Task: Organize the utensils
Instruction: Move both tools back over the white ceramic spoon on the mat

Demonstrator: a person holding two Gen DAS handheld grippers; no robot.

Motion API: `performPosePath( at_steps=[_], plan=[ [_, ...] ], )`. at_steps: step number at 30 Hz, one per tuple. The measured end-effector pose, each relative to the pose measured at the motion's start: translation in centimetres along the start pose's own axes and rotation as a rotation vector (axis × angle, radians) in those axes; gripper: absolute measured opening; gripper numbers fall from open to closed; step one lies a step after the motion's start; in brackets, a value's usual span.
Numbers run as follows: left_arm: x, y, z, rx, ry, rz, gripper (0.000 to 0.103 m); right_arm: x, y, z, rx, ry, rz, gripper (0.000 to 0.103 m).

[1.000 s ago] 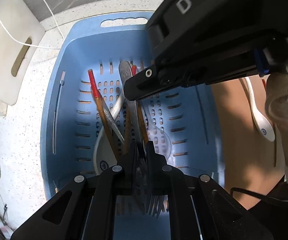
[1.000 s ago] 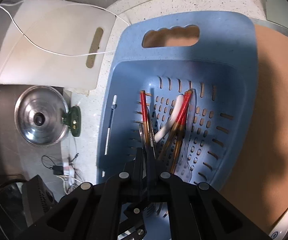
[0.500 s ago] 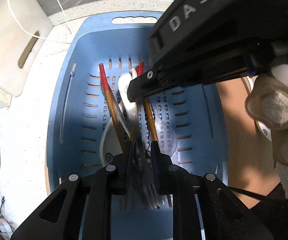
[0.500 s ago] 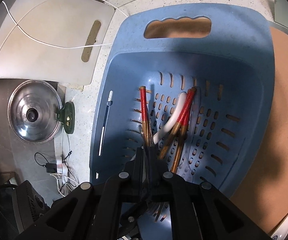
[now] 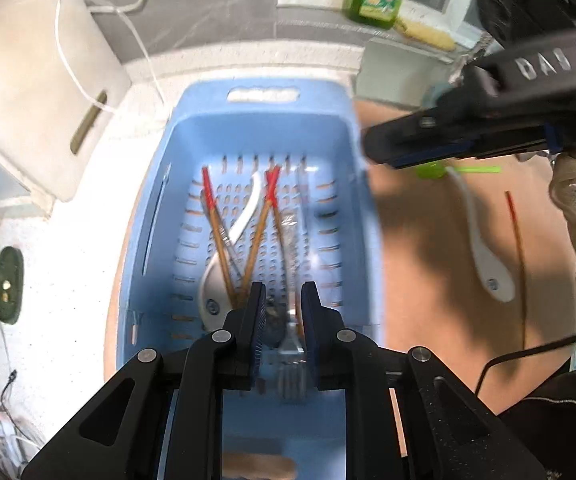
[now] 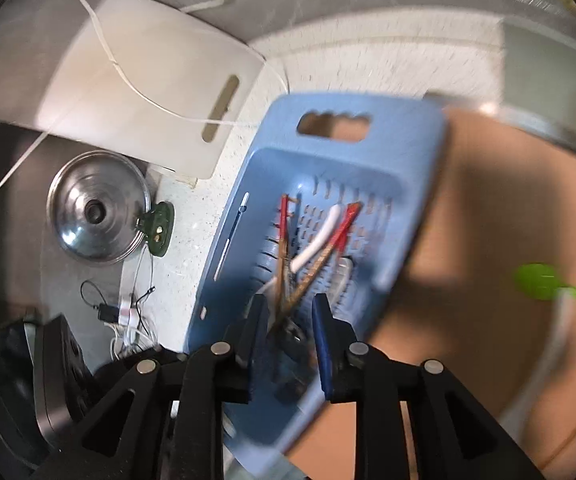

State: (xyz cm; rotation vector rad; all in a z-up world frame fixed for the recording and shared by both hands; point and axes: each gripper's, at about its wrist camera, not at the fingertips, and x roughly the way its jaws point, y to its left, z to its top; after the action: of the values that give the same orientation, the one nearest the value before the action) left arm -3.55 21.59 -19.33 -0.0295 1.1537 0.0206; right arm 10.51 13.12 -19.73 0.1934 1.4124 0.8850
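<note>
Two grippers, yours, hang over the blue basket (image 5: 160, 216) holding chopsticks (image 5: 218, 228) on a speckled bench (image 5: 68, 264). Left gripper (image 5: 282, 312) fingers slightly apart, empty. Right gripper (image 6: 290, 320) just opened, empty. Only left view shows a white spoon (image 5: 484, 256); only right shows a steel lid (image 6: 96, 216).

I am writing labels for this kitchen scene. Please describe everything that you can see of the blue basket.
The blue basket is a rectangular tub that looks like plastic, with a slotted and perforated floor, sloping walls and a scalloped handle cut-out in its far end. It rests partly on the speckled counter and partly on a brown mat. Inside lie red-tipped chopsticks, a white spoon and a fork, in a loose pile.
</note>
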Motion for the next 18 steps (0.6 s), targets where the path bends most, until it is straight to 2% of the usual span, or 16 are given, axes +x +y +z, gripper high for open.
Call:
performPosePath(
  at_steps=[4, 6, 9, 13, 15, 18],
  plan=[
    [-1.7, -3.7, 0.2, 0.022, -0.044, 0.009, 0.017, -5.9, -2.9, -2.1, -0.044, -0.1, -0.03, 0.031],
    [-2.0, -5.5, 0.3, 0.025, -0.06, -0.005, 0.017, -9.0, -5.1, -3.8, -0.068, -0.154, -0.07, 0.033],
    [-1.8, -7.8, 0.6, 0.018, -0.064, -0.041, 0.017, -12.2, -8.5, -6.1, -0.039, -0.209, -0.106, 0.033],
    [-0.5, -11.3, 1.0, 0.049, -0.045, -0.076, 0.017, -14.8, -12.0, -8.5, 0.019, -0.248, -0.124, 0.033],
    [0.1, -13.2, 1.2, 0.062, -0.031, -0.114, 0.017, -16.0, -13.6, -9.9, 0.04, -0.286, -0.168, 0.034],
    [1.3, -15.1, 1.6, 0.089, -0.017, -0.147, 0.018, -16.5, -15.1, -11.2, 0.07, -0.308, -0.21, 0.041]
  ],
)
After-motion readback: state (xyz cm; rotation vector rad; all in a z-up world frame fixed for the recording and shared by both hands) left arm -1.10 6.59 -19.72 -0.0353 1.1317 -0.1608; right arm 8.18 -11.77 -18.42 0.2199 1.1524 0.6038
